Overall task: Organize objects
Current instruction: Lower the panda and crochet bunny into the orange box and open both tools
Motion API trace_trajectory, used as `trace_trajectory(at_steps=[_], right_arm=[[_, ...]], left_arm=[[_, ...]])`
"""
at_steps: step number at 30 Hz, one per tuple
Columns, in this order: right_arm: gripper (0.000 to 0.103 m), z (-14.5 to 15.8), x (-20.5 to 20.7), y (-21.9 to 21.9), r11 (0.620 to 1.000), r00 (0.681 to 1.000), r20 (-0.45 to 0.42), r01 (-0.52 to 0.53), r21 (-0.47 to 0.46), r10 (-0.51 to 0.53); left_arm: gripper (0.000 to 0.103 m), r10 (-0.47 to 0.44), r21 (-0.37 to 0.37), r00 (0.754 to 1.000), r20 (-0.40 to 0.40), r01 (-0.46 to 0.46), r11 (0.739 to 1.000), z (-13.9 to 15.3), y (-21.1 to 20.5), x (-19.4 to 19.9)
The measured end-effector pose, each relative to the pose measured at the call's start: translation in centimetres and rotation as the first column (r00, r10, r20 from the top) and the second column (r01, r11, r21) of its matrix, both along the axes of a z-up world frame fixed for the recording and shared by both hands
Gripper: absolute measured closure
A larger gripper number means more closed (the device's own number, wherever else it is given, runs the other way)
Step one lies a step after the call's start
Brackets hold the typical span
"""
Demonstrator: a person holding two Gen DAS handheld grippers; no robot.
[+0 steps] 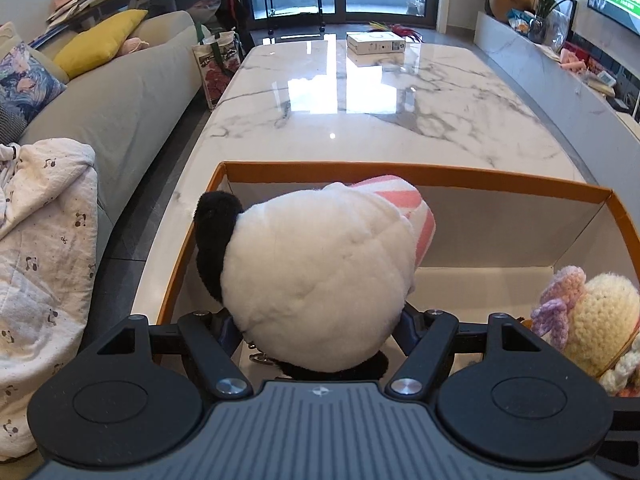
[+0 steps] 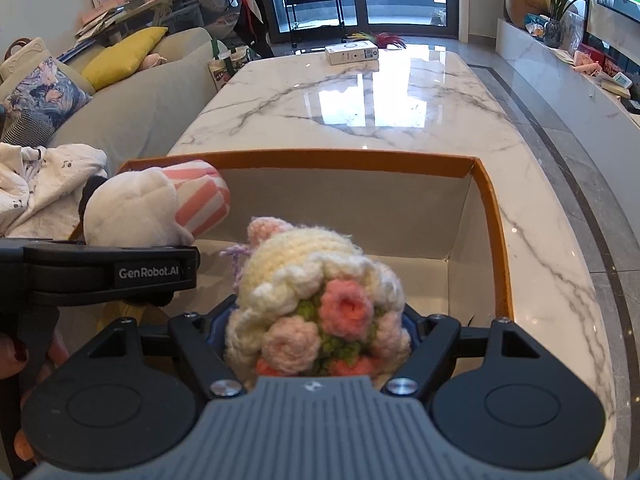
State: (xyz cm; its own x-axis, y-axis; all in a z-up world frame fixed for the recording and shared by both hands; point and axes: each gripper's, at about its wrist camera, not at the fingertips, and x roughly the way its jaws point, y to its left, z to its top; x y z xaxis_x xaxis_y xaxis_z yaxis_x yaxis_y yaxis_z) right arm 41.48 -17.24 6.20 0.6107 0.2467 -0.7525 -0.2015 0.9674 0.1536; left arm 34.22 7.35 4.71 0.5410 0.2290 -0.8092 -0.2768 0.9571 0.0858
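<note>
On the white marble table (image 1: 360, 120) stands an open box (image 1: 400, 172) with an orange rim and pale inner walls, set at the near end of the table. The left tool (image 1: 316, 332) pinches a plush panda (image 1: 316, 276) between its two sides; the toy's round white back fills the gap, a black ear sticks out to the left, and a pink-and-white striped part points toward the far wall of the box. The panda hangs over the left part of the box. The right tool (image 2: 316, 336) is clamped on a crocheted toy (image 2: 316, 300), cream yarn with pink and green flowers on its near side, held over the middle of the box, just right of the panda. In the left wrist view this crocheted toy shows at the right edge, inside the box outline. In the right wrist view the left tool's black side bar lies across the left of the frame, with fingers (image 2: 12, 356) of the person's hand behind it. A small white carton (image 1: 376, 43) sits at the table's far end, well apart from the box. A grey sofa (image 1: 120, 100) with a yellow cushion (image 1: 100, 40) runs along the left, and a printed blanket (image 1: 40, 260) lies on its near end.
</note>
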Motion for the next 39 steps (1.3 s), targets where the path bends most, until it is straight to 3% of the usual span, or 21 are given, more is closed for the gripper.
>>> trace_trajectory(at_steps=[9, 23, 39], right_arm=[[0.025, 0.0, -0.2, 0.1, 1.000, 1.000, -0.017, -0.009, -0.018, 0.008], [0.024, -0.5, -0.4, 0.9, 0.995, 0.997, -0.062, -0.040, -0.088, 0.035], [0.023, -0.8, -0.7, 1.7, 0.980, 0.994, -0.084, -0.079, -0.181, 0.065]], left_arm=[[0.020, -0.040, -0.006, 0.999, -0.022, 0.040, 0.999, -0.2, -0.5, 0.3], [0.021, -0.045, -0.083, 0.989, -0.137, 0.034, 0.996, -1.5, 0.2, 0.8], [0.022, -0.036, -0.098, 0.986, -0.165, 0.019, 0.995, -1.9, 0.2, 1.0]])
